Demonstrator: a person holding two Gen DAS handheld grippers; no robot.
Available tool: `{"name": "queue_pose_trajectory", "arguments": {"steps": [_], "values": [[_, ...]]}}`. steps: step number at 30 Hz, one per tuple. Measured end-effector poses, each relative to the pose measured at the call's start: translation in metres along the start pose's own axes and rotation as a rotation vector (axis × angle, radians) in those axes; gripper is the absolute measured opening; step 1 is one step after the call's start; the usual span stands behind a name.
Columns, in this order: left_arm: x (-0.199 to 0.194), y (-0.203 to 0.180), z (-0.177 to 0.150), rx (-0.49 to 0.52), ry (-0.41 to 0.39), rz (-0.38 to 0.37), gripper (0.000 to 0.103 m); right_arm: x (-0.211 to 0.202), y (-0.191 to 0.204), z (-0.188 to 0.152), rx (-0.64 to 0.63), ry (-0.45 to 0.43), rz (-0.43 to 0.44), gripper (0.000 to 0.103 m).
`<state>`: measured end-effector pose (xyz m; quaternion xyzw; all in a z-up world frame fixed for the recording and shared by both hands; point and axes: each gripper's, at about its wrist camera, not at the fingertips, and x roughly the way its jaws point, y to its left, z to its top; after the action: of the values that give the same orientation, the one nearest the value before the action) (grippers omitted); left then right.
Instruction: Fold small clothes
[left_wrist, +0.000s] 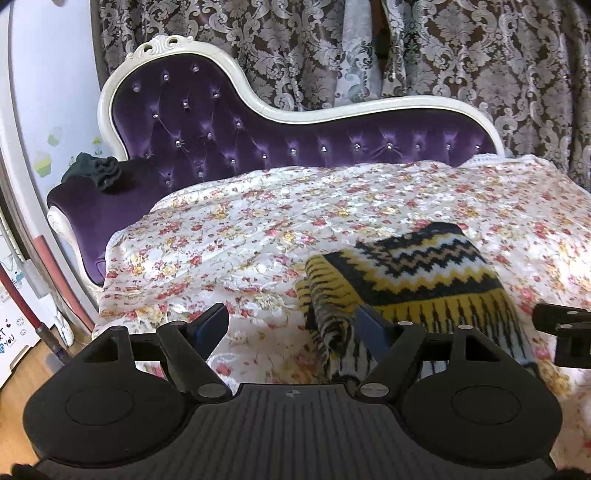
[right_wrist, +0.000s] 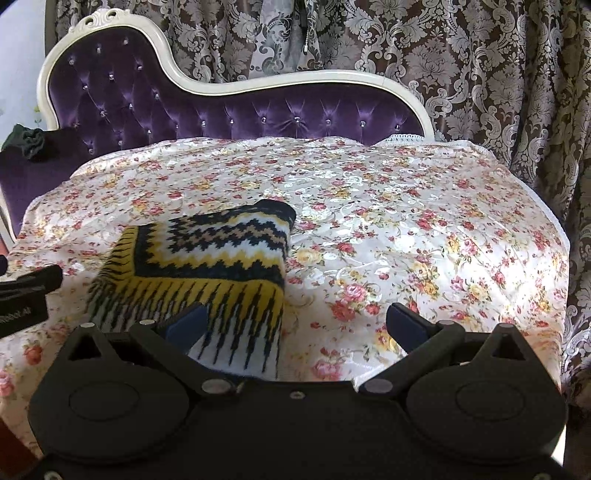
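Now I see both tongs, left tongs (left_wrist: 293, 325) and right tongs (right_wrist: 295, 323), apart and empty; folded zigzag knit (left_wrist: 413, 280) lies lower right, under the left tongs' right finger.

- One folded zigzag-knit garment (left_wrist: 413, 280)
- One floral bedspread (right_wrist: 406, 221)
- One purple tufted chaise (left_wrist: 207, 122)
- One dark cloth bundle (left_wrist: 96, 171)
- Two grippers: left gripper (left_wrist: 295, 325), right gripper (right_wrist: 295, 325)

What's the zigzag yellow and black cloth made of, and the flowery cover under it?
The folded yellow, black and white zigzag garment looks like fuzzy knitted wool or fleece, with stepped pattern edges. The flowered white cover seems satiny, glossy where light hits.
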<state>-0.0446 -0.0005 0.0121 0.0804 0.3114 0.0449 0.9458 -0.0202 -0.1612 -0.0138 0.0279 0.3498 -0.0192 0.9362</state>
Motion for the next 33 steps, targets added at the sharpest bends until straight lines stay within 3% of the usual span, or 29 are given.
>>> {"name": "queue_pose_trajectory", "arguments": {"steps": [17,33], "values": [[-0.024,0.000,-0.011,-0.017,0.046,-0.038,0.074,-0.030,0.012,-0.018,0.005,0.043,-0.034,0.102],[-0.020,-0.005,-0.019,-0.020,0.143,-0.073,0.074,-0.037,0.014,-0.024,0.001,0.056,-0.020,0.102]]}}
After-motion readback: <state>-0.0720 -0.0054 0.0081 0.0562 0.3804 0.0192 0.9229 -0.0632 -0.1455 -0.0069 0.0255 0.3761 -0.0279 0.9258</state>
